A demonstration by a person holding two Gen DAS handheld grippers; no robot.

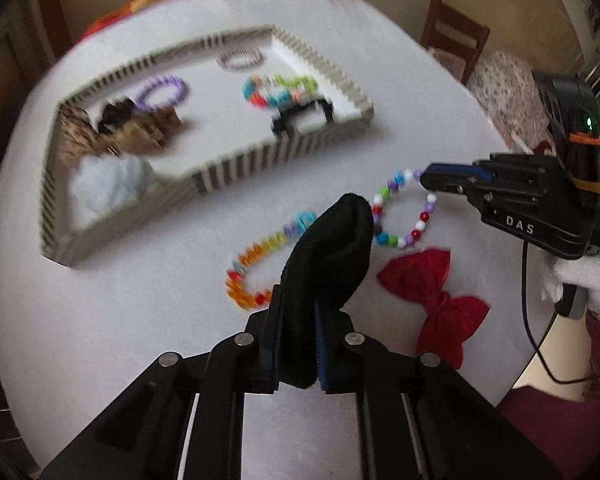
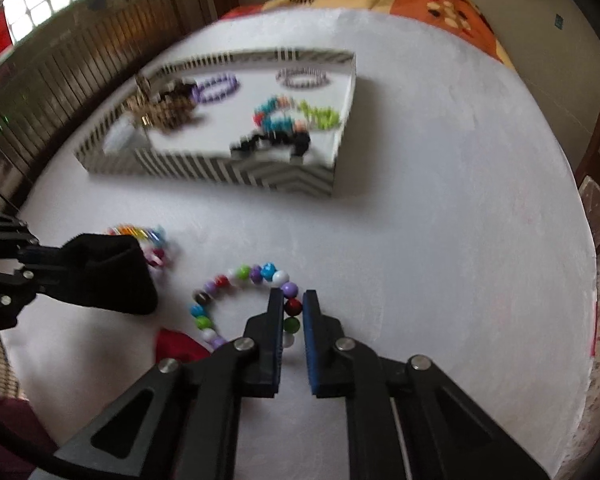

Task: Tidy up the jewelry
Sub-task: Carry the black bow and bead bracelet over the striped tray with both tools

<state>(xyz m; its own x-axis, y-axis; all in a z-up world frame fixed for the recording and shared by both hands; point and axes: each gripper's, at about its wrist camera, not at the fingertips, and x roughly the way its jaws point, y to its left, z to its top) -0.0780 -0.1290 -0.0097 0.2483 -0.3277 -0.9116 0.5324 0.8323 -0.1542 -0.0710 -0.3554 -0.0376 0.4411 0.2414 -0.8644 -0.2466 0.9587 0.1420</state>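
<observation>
1. the left gripper (image 1: 300,344) has its jaws together on a black soft cloth piece (image 1: 328,248) (maybe a velvet pouch or a hair band, i cannot tell); it holds the piece by its lower end, so the rest stands free above the white table (image 1: 420,92).
2. the right gripper (image 2: 292,308) is clamped on the side of the round-bead bracelet (image 2: 240,276); one dark red bead sits between the pads, because a thin ring is easiest to take by its edge.
3. just beside lie a rainbow bracelet (image 1: 256,260) and a red bow (image 1: 440,296), both not yet sorted.
4. further away stands the striped tray (image 1: 220,168), already holding several bracelets; i judge the held pieces belong there.
</observation>
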